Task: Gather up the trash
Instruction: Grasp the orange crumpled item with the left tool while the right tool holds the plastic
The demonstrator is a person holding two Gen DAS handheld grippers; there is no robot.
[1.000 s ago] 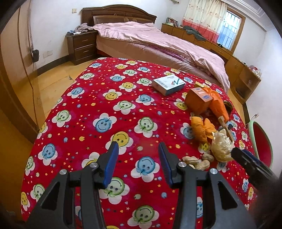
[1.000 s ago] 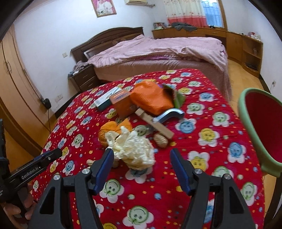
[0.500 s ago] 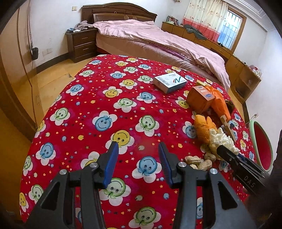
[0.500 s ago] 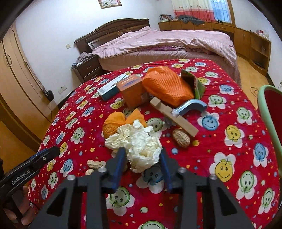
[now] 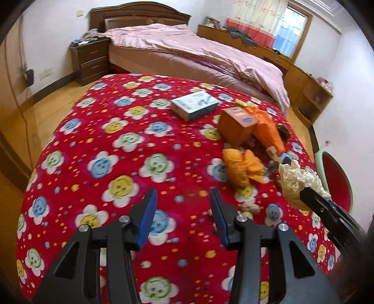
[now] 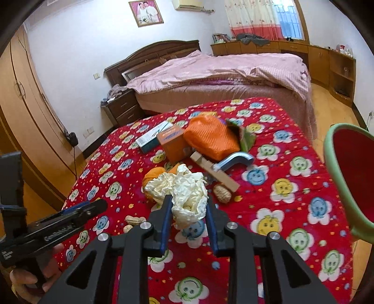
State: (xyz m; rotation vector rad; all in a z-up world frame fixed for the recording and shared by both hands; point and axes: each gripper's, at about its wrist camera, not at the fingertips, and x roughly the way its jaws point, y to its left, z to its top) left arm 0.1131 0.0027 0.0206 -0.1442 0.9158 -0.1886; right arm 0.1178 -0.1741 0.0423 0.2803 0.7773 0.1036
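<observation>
Closing in, the right gripper (image 6: 188,211) now clamps the crumpled paper (image 6: 184,191); left gripper (image 5: 182,205) hovers open, empty.

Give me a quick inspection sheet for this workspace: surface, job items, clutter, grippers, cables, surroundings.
Surface: table under a red smiley-flower cloth.
Job's things: crumpled paper wad in the right gripper; peanut shells and a whole peanut on the cloth; red bin with green rim at the right edge.
Clutter: white-blue box, orange carton, orange pouch, orange peel, wood block with blue metal handle.
Grippers: right gripper has just closed on the wad; left gripper open, nothing between its jaws.
Cables: cord and plug at the wall by the wardrobe.
Surroundings: bed with pink quilt, nightstand, curtained window.
</observation>
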